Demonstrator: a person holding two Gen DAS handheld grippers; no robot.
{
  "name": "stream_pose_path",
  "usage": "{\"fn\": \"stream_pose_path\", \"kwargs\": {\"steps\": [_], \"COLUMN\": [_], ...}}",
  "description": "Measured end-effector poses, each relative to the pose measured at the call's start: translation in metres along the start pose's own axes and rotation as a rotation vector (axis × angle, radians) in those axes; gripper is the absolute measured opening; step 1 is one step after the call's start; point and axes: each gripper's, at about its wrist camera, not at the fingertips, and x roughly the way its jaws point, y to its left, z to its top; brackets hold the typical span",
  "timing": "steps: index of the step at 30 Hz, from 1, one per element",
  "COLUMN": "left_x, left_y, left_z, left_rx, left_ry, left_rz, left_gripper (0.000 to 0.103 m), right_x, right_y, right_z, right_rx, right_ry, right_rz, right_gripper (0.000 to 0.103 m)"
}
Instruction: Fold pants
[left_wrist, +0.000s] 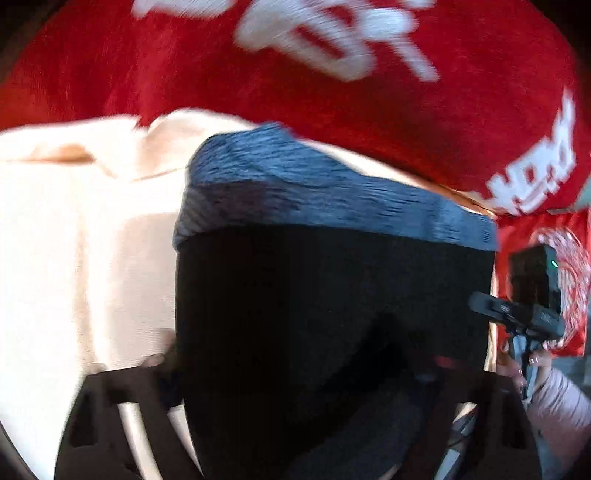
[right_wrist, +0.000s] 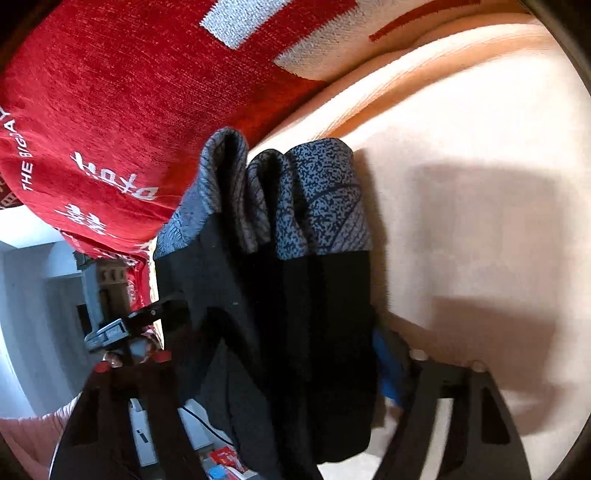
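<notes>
The folded black pants (left_wrist: 332, 314) with a grey-blue patterned waistband (left_wrist: 314, 184) lie on the cream seat, waistband at the far end. They fill the space in front of my left gripper (left_wrist: 303, 363). Its left finger (left_wrist: 110, 406) touches the fabric's edge and its right finger is hidden behind the cloth, so I cannot see its grip. In the right wrist view the pants (right_wrist: 295, 332) sit bunched in folds between the fingers of my right gripper (right_wrist: 284, 354), whose blue pad (right_wrist: 388, 369) presses their right edge. Each gripper's body shows beside the pants in the other view.
A red cushion with white lettering (left_wrist: 332, 92) (right_wrist: 110, 110) stands right behind the waistband. The cream seat (left_wrist: 74, 240) (right_wrist: 461, 184) spreads out beside the pants. A hand in a pale pink sleeve (left_wrist: 561, 406) holds the right gripper. Room furniture (right_wrist: 37, 295) lies beyond the seat's edge.
</notes>
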Motion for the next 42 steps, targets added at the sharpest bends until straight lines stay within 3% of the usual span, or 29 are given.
{"fn": "stream_pose_path", "kwargs": {"steps": [2, 6, 17, 31, 33, 34, 35, 37, 39, 42], "left_x": [-0.007, -0.022, -0.068, -0.075, -0.071, -0.064, -0.060, -0.060, -0.063, -0.066], "left_y": [-0.010, -0.021, -0.039, -0.006, 0.008, 0.017, 0.020, 0.033, 0.041, 0.038], "left_z": [-0.003, -0.008, -0.053, -0.135, -0.144, -0.148, -0.151, -0.157, -0.160, -0.163], "left_rx": [0.029, 0.026, -0.004, 0.004, 0.007, -0.009, -0.017, -0.034, -0.060, -0.050], "left_ry": [-0.021, -0.049, -0.064, -0.021, -0.019, -0.019, -0.022, -0.067, -0.066, -0.072], "left_rz": [0.020, 0.028, 0.046, 0.048, 0.077, 0.105, 0.122, 0.144, 0.119, 0.146], "left_gripper": [0.070, 0.059, 0.058, 0.058, 0.062, 0.068, 0.081, 0.090, 0.090, 0.090], "right_x": [-0.003, -0.013, -0.034, -0.011, -0.003, 0.003, 0.008, 0.014, 0.016, 0.015], "right_y": [0.004, 0.011, 0.025, 0.032, 0.031, 0.030, 0.029, 0.027, 0.023, 0.025], "right_z": [-0.002, -0.007, -0.043, -0.133, -0.140, -0.141, -0.141, -0.141, -0.140, -0.143], "right_rx": [0.010, 0.006, 0.033, 0.065, 0.046, 0.038, 0.028, 0.013, 0.030, 0.024], "right_ry": [-0.004, -0.018, 0.026, 0.030, 0.035, 0.040, 0.043, 0.025, 0.014, -0.002], "right_rz": [0.021, 0.035, 0.139, 0.113, 0.073, 0.051, 0.017, -0.032, -0.041, -0.069], "right_gripper": [0.053, 0.046, 0.044, 0.044, 0.044, 0.047, 0.051, 0.058, 0.061, 0.061]}}
